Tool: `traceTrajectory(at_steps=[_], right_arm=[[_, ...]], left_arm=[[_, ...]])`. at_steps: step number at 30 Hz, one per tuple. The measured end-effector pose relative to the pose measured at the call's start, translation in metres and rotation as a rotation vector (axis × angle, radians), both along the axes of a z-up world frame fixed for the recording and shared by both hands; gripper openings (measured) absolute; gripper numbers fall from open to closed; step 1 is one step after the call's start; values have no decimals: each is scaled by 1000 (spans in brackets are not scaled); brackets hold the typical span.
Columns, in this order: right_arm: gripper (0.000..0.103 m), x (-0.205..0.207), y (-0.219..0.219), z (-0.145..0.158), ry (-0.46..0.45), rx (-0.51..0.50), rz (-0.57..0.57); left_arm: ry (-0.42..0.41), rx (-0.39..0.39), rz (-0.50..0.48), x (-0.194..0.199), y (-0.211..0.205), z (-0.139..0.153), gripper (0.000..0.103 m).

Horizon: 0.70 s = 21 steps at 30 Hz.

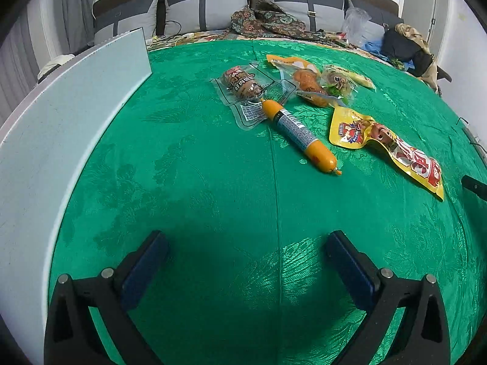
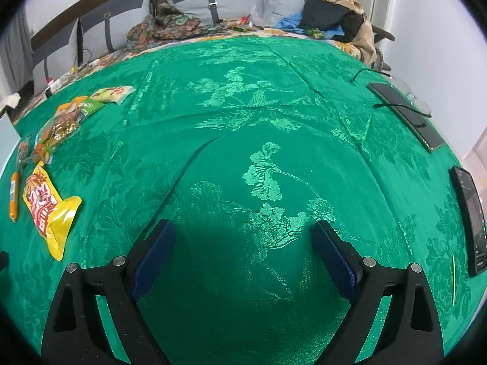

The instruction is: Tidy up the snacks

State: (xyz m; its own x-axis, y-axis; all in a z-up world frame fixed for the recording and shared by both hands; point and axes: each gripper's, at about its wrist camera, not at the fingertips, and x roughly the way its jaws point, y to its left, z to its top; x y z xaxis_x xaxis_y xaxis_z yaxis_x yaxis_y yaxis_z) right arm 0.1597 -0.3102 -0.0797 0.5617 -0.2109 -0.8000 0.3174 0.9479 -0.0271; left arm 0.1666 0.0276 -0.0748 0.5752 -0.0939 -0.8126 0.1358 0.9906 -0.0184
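A green cloth covers the bench. Both hand-held grippers, left and right, hover wide and empty. The snacks lie beyond the left one, the sausage nearest; no sorting seems begun, so next comes reaching it.

Black gripper frames, blue pads, silver screws

Home: cushioned sofa, cluttered clothes

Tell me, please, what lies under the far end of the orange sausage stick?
The far end of the orange sausage stick rests on the clear edge of a vacuum-packed meat snack, over its white label. Beneath is the green cloth. What the cloth covers cannot be seen.
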Motion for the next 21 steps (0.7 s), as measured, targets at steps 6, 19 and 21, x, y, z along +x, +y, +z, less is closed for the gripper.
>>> traceTrajectory(at_steps=[6, 19, 21], right_arm=[[95, 0, 0, 0, 0, -1, 0], [95, 0, 0, 0, 1, -2, -1], [95, 0, 0, 0, 1, -3, -1]], left_arm=[[0, 0, 0, 0, 1, 0, 103], [-1, 0, 0, 1, 0, 0, 103], [-1, 0, 0, 1, -1, -1, 103]])
